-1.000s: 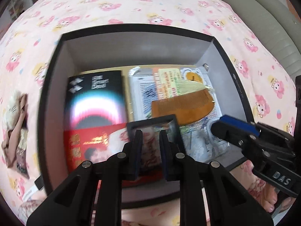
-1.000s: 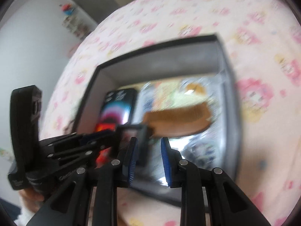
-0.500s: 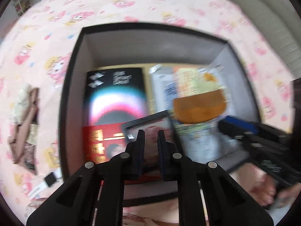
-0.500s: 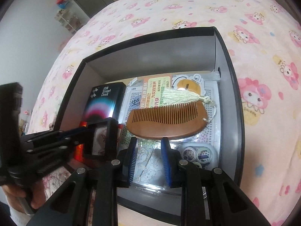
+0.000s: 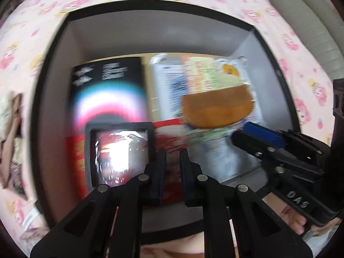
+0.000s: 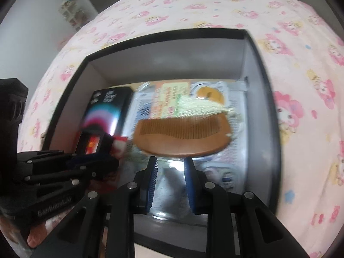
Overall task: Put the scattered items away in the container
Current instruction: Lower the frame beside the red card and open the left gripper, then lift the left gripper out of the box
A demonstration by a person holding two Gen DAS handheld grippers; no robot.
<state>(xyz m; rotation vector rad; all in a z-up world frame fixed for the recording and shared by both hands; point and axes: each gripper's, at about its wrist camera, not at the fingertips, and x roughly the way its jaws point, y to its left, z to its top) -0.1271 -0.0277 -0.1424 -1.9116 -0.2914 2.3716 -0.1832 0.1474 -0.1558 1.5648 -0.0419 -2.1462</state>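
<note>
A black box [image 5: 161, 3] with grey walls lies open on a pink bedspread. In it are a black packet [image 5: 107, 86], a red booklet [image 5: 75, 150], clear plastic packets [image 6: 234, 172] and a wooden comb [image 6: 182, 137] with a pale tassel. A small black-framed item [image 5: 120, 154] lies over the red booklet, just left of my left gripper [image 5: 172, 152]. That gripper's jaws stand a narrow gap apart, and only the booklet shows between them. My right gripper [image 6: 171, 161] hovers open over the clear packets just below the comb, holding nothing.
A brown and cream item [image 5: 13, 129] lies on the bedspread left of the box, with a small white piece [image 5: 30, 217] nearer me. Grey cushions [image 5: 301, 10] lie beyond the bed at the upper right. A person's fingers [image 5: 296, 223] grip the right tool.
The black-framed item stood between my left fingers before; it now sits to their left on the red booklet. Both grippers have come closer to the box contents.
</note>
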